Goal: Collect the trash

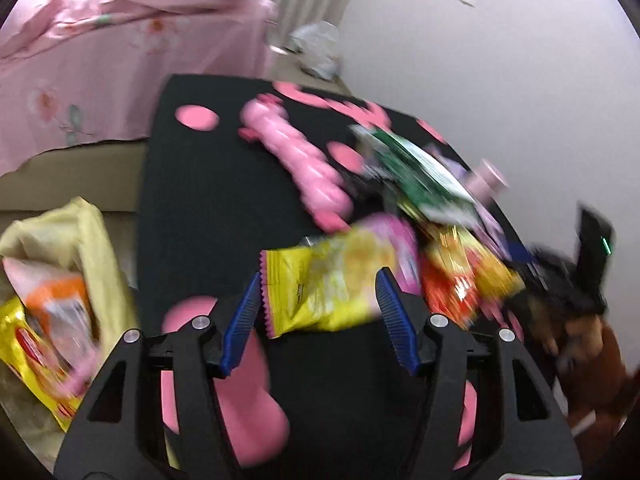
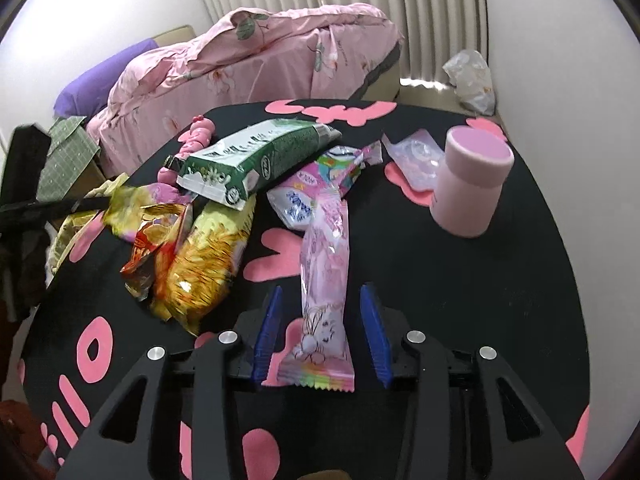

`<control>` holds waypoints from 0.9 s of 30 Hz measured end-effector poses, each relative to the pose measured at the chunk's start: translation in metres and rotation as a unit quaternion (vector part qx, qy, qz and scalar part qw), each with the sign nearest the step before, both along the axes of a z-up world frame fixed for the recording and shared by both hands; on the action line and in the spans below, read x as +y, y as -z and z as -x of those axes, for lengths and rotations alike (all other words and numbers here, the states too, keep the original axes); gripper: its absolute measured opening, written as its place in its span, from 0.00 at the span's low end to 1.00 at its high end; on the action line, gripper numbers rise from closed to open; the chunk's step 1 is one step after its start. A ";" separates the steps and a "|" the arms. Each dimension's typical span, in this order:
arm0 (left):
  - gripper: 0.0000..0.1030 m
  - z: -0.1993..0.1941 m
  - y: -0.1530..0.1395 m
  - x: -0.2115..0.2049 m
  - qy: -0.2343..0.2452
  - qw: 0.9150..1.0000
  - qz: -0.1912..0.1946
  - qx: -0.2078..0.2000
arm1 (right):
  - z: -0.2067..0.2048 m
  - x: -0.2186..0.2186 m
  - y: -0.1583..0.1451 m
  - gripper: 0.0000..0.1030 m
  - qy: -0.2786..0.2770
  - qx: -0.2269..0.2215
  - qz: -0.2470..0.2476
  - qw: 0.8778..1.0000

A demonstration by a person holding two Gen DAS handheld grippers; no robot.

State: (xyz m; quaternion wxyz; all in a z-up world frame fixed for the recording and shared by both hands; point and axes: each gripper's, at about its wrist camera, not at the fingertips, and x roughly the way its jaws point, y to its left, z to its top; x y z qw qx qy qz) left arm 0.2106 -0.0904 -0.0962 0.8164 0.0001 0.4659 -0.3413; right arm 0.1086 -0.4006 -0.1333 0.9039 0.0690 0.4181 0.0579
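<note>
The right gripper [image 2: 322,330] stands with jaws apart, clear of the pink wrapper [image 2: 325,264] lying on the black table [image 2: 500,280], whose long axis runs straight away between the fingers. The left gripper [image 1: 318,316] straddles a yellow wrapper [image 1: 324,284], lying crosswise; the blurred view leaves pad contact undetermined.

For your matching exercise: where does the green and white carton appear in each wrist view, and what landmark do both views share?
Left wrist view: green and white carton, blurred, right of centre, above the wrapper pile.
Right wrist view: green and white carton, upper left of centre, lying on the wrappers.
Shared landmark: the pink cylindrical container.
</note>
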 end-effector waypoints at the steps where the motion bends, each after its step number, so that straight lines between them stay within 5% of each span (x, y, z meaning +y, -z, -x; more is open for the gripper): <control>1: 0.54 0.008 0.000 -0.003 0.016 1.000 0.001 0.001 | -0.003 -0.001 -0.001 0.38 -0.002 0.004 0.000 1.000; 5: 0.54 0.032 -0.011 -0.006 0.046 0.998 -0.005 -0.034 | -0.014 -0.003 0.003 0.37 -0.003 0.028 -0.003 1.000; 7: 0.54 0.031 -0.017 -0.003 0.032 0.998 -0.009 -0.052 | -0.012 0.000 0.002 0.18 -0.003 0.023 0.013 1.000; 10: 0.54 0.018 -0.021 -0.002 0.014 0.996 -0.026 -0.079 | -0.004 -0.002 -0.003 0.09 0.005 0.004 0.003 1.000; 17: 0.53 -0.014 0.004 -0.027 0.024 0.998 -0.042 -0.036 | 0.009 -0.007 -0.017 0.09 0.019 -0.019 0.004 1.000; 20: 0.46 -0.009 0.011 -0.027 0.020 1.000 -0.012 0.008 | 0.011 -0.007 -0.023 0.09 0.022 -0.029 0.014 0.999; 22: 0.33 -0.002 0.016 -0.030 0.012 1.000 -0.015 0.025 | 0.012 -0.005 -0.027 0.09 0.021 -0.037 0.018 0.999; 24: 0.18 0.010 0.017 -0.034 0.007 0.999 -0.028 0.018 | 0.013 -0.004 -0.031 0.09 0.020 -0.043 0.015 0.999; 27: 0.10 0.024 0.009 -0.032 0.000 1.000 -0.012 0.012 | 0.012 -0.001 -0.038 0.09 0.018 -0.051 0.012 0.998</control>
